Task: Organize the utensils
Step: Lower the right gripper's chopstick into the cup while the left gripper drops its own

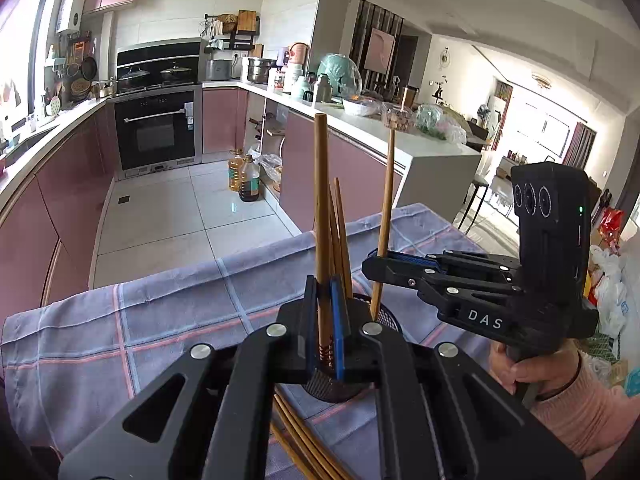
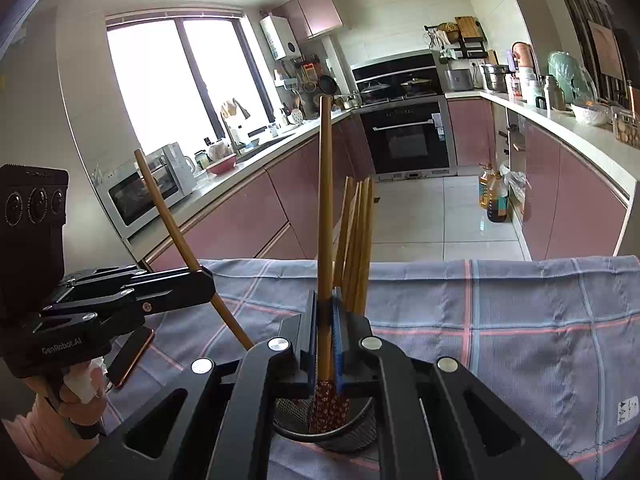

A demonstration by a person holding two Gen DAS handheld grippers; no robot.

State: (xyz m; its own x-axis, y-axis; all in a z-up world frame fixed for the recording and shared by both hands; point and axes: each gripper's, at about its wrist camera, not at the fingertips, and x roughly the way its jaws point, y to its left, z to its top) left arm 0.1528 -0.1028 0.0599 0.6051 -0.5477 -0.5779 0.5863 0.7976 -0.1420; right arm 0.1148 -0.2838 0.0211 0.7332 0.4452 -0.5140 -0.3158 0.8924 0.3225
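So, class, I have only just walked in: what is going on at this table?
A person is sorting chopsticks into a black mesh holder on a checked cloth. The left gripper is shut on one chopstick, and the right gripper is shut on another chopstick, its tip in the holder. Several chopsticks already stand inside; more loose chopsticks lie on the cloth.
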